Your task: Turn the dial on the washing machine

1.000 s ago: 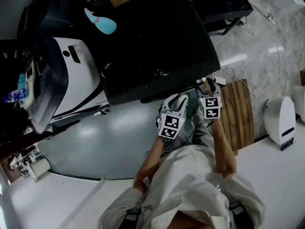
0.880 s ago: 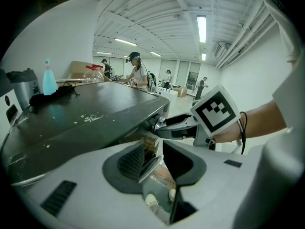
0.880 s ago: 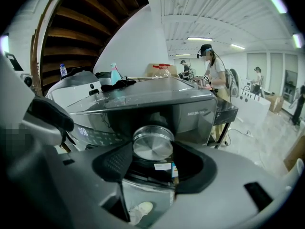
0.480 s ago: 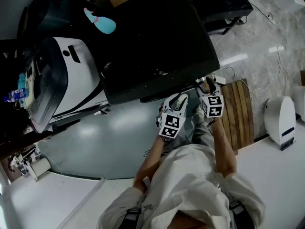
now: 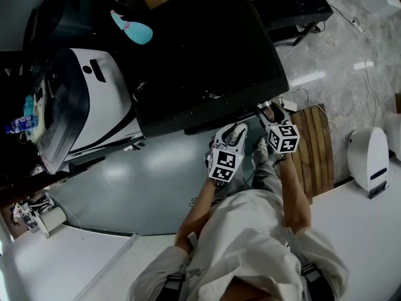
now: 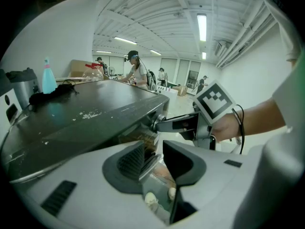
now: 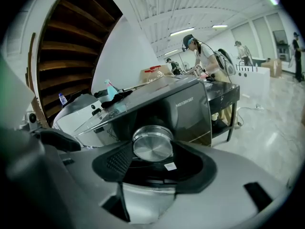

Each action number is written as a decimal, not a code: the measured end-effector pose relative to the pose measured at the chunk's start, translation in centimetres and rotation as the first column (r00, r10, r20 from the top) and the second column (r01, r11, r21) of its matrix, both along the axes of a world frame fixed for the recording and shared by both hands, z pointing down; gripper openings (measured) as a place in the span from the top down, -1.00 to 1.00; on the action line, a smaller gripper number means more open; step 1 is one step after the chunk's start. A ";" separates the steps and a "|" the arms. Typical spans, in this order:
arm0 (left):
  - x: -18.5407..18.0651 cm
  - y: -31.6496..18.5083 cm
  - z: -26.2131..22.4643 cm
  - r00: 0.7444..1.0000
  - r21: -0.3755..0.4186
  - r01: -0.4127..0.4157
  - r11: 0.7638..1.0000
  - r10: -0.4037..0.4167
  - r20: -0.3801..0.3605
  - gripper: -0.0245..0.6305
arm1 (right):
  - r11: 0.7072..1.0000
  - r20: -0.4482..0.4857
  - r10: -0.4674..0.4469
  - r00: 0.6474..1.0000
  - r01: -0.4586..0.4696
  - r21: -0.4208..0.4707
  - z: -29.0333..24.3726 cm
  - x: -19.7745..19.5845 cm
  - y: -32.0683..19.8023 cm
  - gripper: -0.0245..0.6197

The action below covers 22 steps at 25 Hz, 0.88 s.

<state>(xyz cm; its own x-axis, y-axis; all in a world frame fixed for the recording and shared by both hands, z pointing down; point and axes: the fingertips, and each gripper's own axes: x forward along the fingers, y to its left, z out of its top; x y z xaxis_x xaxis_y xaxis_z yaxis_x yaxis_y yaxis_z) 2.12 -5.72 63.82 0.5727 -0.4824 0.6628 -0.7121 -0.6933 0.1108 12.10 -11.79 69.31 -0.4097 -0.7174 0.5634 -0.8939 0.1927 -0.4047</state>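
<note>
1. The dark washer stands in front of the person, with a white machine just beside it on the left.
2. The silver dial sits on the washer's front panel, at the corner nearest the person.
3. The right gripper is closed on the dial, one dark pad pressed to each side of its rim.
4. In the left gripper view the right gripper reaches in level from the right and meets the dial under the edge of the washer top.
5. The left gripper is held just beside the right one, short of the washer. Its jaws stand slightly apart with nothing between them.
6. In the head view both grippers are at the washer's front right corner, the left gripper lower and the right gripper against the panel.
7. A blue bottle stands at the far left of the washer top.
</note>
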 end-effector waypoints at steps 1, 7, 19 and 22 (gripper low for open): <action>0.0 0.0 0.1 1.000 -0.001 0.000 1.000 0.000 0.001 0.53 | 1.000 0.013 0.004 1.000 -0.004 -0.002 0.0 0.0 0.0 0.10; -0.1 0.2 0.2 1.000 -0.005 0.003 1.000 -0.003 0.003 0.53 | 0.999 0.097 0.036 0.995 -0.035 -0.013 0.1 0.1 0.0 0.10; -0.1 0.4 0.5 1.000 -0.014 0.012 1.000 -0.012 0.005 0.53 | 0.993 0.264 0.114 0.958 -0.104 -0.053 0.2 0.3 0.0 0.10; -0.2 0.6 0.5 1.000 -0.016 0.016 1.000 -0.016 0.006 0.53 | 0.991 0.303 0.131 0.944 -0.117 -0.063 0.2 0.4 0.0 0.10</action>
<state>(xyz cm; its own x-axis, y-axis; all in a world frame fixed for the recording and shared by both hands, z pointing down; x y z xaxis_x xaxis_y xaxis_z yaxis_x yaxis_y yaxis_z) 1.96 -5.15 64.30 0.5606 -0.4808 0.6742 -0.7241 -0.6796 0.1175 12.50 -11.79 69.54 -0.4763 -0.7511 0.4573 -0.7417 0.0638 -0.6677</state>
